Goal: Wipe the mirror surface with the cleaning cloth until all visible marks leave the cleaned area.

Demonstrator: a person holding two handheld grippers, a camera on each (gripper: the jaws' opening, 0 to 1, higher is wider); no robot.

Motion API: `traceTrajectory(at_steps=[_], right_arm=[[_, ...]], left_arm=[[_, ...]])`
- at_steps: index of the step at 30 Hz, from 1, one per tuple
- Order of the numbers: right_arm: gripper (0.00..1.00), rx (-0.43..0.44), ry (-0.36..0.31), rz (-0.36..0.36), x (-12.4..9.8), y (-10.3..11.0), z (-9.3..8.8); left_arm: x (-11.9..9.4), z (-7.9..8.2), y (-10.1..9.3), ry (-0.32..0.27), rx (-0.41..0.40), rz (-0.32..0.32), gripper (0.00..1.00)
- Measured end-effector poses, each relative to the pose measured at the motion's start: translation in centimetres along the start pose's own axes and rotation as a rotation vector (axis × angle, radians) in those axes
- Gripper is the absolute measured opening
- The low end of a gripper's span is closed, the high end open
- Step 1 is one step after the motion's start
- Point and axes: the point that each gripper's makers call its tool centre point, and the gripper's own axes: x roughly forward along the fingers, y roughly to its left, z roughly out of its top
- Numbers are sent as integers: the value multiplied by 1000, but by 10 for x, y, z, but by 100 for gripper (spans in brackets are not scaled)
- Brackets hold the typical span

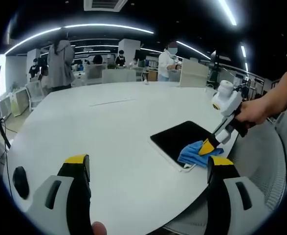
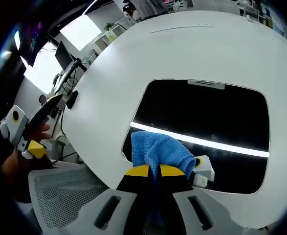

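The mirror is a dark rectangular panel lying flat on the round white table, near its right edge. In the right gripper view the mirror reflects a bright light strip. A blue cleaning cloth rests on the mirror's near edge, and my right gripper is shut on it. From the left gripper view, that right gripper presses the cloth onto the mirror's near corner. My left gripper hovers open over the bare table, holding nothing. It appears as the left gripper in a hand beside the table.
A grey mesh chair stands below the table edge. A small black object sits near the table's left edge. Several people stand among desks far behind the table. Monitors and cables sit beyond the table's rim.
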Motion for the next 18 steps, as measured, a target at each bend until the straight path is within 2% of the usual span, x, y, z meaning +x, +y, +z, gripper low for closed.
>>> traceTrajectory(at_steps=[18], right_arm=[[0, 40, -28, -24, -14, -26, -3]], left_arm=[[2, 0, -2, 7, 10, -10, 99]])
